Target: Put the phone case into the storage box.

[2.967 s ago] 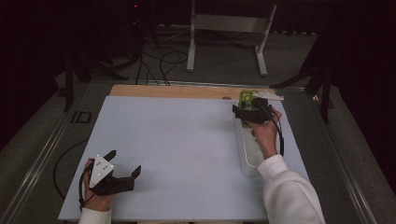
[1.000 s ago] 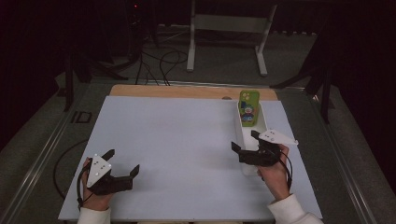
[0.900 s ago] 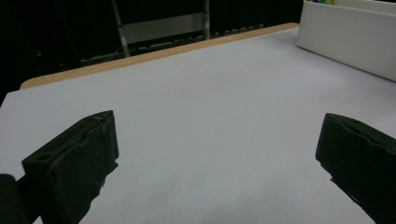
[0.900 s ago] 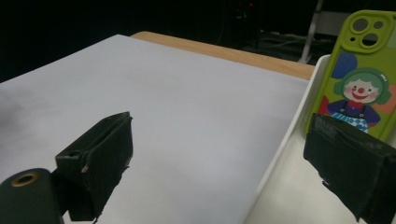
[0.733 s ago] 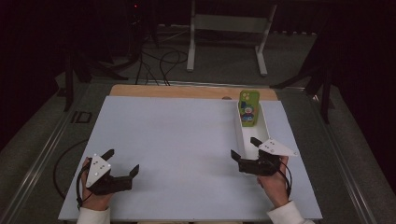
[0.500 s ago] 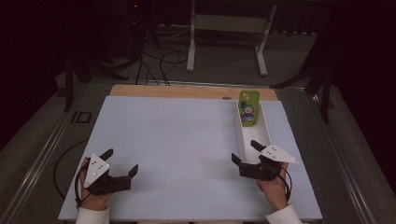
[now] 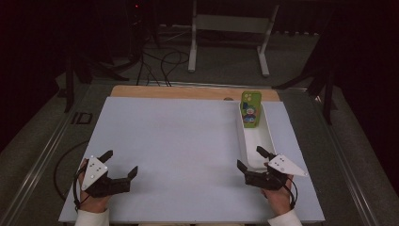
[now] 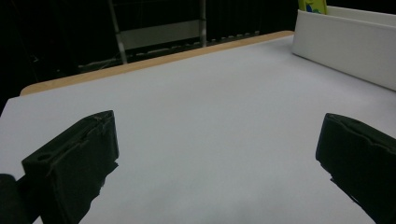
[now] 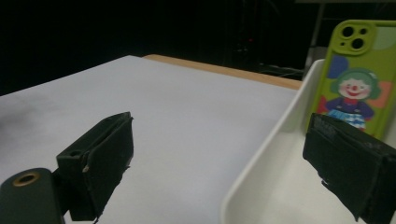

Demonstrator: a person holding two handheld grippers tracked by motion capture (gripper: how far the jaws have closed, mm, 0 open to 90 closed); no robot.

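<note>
Right gripper (image 7: 252, 161) withdrawn to tray (image 7: 266, 141) near end, both grippers' fingers wide, empty.

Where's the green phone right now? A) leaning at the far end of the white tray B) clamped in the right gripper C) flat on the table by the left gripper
A: the green phone stands propped at the white tray's far end; the right gripper sits open at the near end, apart from it.

Table top (image 7: 179, 141): pale grey-white sheet, bare over most of its face.
Wooden edge (image 7: 169, 92): light strip along the far side of the sheet.
Metal stand (image 7: 229, 28): pale frame on the floor beyond the table.
Floor cables (image 7: 160, 61): dark loops left of the stand.
</note>
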